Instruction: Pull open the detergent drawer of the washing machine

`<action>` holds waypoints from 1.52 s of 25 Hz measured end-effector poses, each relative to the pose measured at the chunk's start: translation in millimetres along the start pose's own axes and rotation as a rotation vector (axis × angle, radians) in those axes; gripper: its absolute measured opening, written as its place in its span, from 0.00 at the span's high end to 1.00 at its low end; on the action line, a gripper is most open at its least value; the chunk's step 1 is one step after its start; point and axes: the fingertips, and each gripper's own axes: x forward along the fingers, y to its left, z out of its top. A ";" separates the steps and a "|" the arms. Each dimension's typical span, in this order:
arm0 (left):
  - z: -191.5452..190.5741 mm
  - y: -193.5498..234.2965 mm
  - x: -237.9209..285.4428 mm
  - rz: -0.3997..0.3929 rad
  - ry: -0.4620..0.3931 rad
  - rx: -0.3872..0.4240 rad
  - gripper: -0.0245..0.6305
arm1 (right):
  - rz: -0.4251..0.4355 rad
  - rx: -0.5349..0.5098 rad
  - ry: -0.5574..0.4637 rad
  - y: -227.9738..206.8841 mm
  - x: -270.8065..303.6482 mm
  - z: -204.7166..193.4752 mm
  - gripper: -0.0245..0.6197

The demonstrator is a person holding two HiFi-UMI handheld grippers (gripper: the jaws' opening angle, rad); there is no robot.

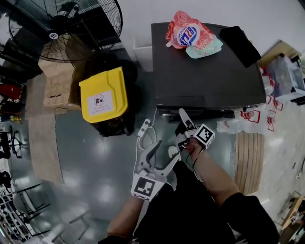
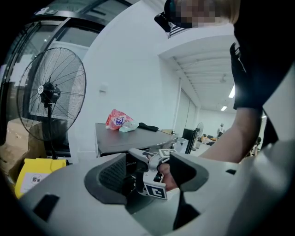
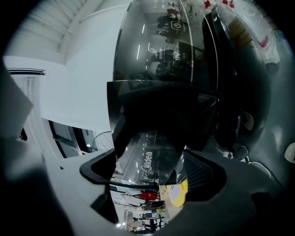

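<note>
The dark grey, flat-topped washing machine (image 1: 205, 71) stands at one o'clock in the head view, its front edge turned toward the person. Its glossy black detergent drawer (image 3: 147, 163), lettered "Midea" and mirroring the room, shows in the gap of the right claw (image 1: 180, 128), which sits at the machine's front edge. This claw's jaws stand wide apart on either side of the panel, and whether they touch it cannot be told. The left claw (image 1: 164, 151) hangs at seven o'clock of the right one, its jaws also spread and holding nothing. On the machine's top, a pink and white detergent bag (image 1: 190, 34) lies at twelve o'clock, with a flat black pouch (image 1: 240, 44) at its three o'clock. The smooth grey floor (image 1: 90, 167) reflects the lights. On it, at nine o'clock of the machine, stands a yellow-lidded black bin (image 1: 102, 95). A black cage fan (image 1: 62, 24) is at eleven o'clock of the bin, with brown cardboard boxes (image 1: 57, 86) just beside the bin. A white wall (image 1: 200, 9) runs behind the machine.
</note>
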 end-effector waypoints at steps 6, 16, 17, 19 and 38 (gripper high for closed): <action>0.7 2.0 0.1 0.001 -0.001 -0.010 0.55 | -0.007 -0.017 -0.024 0.8 7.0 3.3 0.24; -1.9 -4.0 -10.3 -0.004 -0.004 -0.002 0.55 | -0.011 -0.063 -0.034 0.9 8.1 4.6 0.21; -2.1 -5.0 -11.5 -0.005 -0.002 0.000 0.55 | -0.013 -0.063 -0.033 1.1 7.7 4.5 0.21; -1.3 -6.4 -13.4 -0.005 -0.001 0.001 0.55 | -0.015 -0.060 -0.030 2.0 7.4 4.8 0.22; -11.5 -33.8 -56.9 -0.012 -0.009 -0.001 0.55 | 0.000 -0.046 -0.045 -1.3 -44.6 -26.3 0.23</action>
